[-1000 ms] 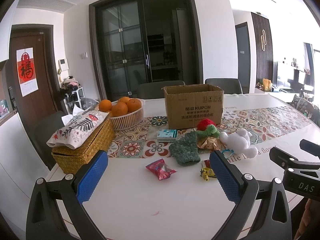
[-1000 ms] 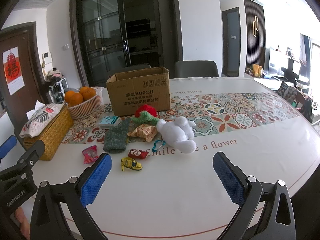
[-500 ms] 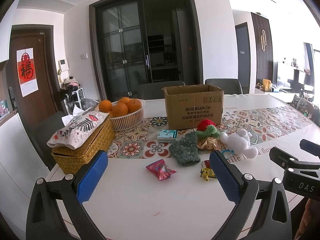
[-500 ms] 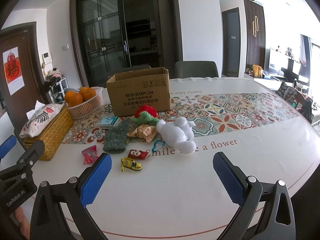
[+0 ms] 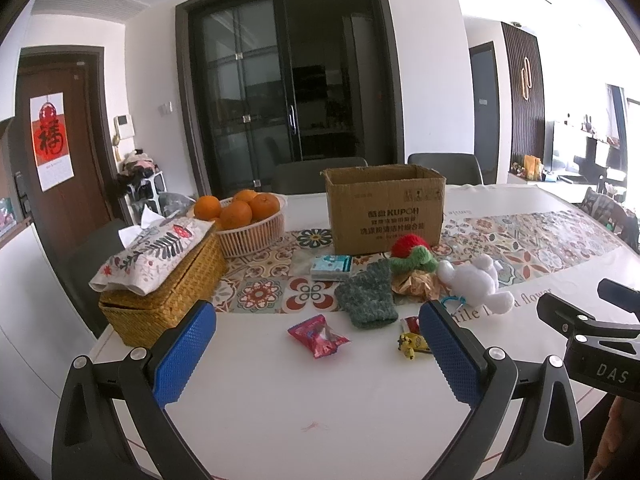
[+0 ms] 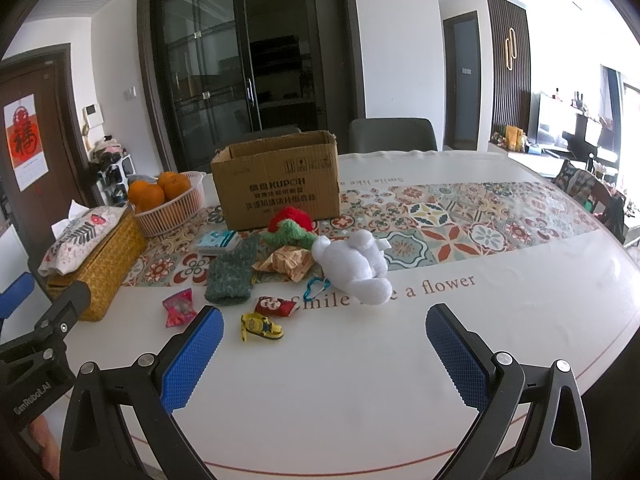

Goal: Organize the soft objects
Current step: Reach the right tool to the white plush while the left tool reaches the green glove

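Candy wrapper [image 5: 318,336] | yellow toy [image 6: 261,326] | before green knit [image 6: 234,274]

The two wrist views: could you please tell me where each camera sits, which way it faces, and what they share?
Left wrist view: sits on the left gripper, low over the table's near edge, facing the cardboard box and woven tissue box; both blue pads show, open, and the right gripper's black frame sits at the right edge.
Right wrist view: sits on the right gripper, facing the white plush; its open pads show, and the left gripper sits at the left edge.
Shared: box, plush, green knit piece, orange basket.
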Demonstrator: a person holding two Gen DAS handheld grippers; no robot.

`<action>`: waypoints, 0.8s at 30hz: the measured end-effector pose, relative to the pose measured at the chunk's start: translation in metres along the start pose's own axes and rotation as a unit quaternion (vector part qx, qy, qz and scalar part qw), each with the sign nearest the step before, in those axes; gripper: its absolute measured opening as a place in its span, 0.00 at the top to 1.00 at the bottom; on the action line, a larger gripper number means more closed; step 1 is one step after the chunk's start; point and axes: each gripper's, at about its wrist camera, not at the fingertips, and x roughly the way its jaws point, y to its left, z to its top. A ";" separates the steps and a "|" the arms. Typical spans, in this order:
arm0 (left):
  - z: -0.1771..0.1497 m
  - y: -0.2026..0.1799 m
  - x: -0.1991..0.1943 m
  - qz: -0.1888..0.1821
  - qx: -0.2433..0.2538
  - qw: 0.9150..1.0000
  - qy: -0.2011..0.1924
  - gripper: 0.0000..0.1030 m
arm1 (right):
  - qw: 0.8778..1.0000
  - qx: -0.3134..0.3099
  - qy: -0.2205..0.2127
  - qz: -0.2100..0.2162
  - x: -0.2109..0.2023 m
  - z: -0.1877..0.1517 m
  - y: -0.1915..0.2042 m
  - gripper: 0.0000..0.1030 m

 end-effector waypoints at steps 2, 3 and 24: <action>0.000 0.001 0.004 -0.002 -0.003 1.000 0.007 0.00 | 1.000 0.002 0.005 -0.001 0.001 0.002 0.002 0.00; -0.001 -0.002 0.006 -0.002 -0.003 1.000 0.011 0.00 | 1.000 0.003 0.009 -0.002 0.004 0.000 0.001 0.00; 0.021 -0.030 0.097 -0.040 -0.005 0.995 0.086 0.00 | 0.997 0.019 0.072 -0.014 0.093 0.034 -0.021 0.00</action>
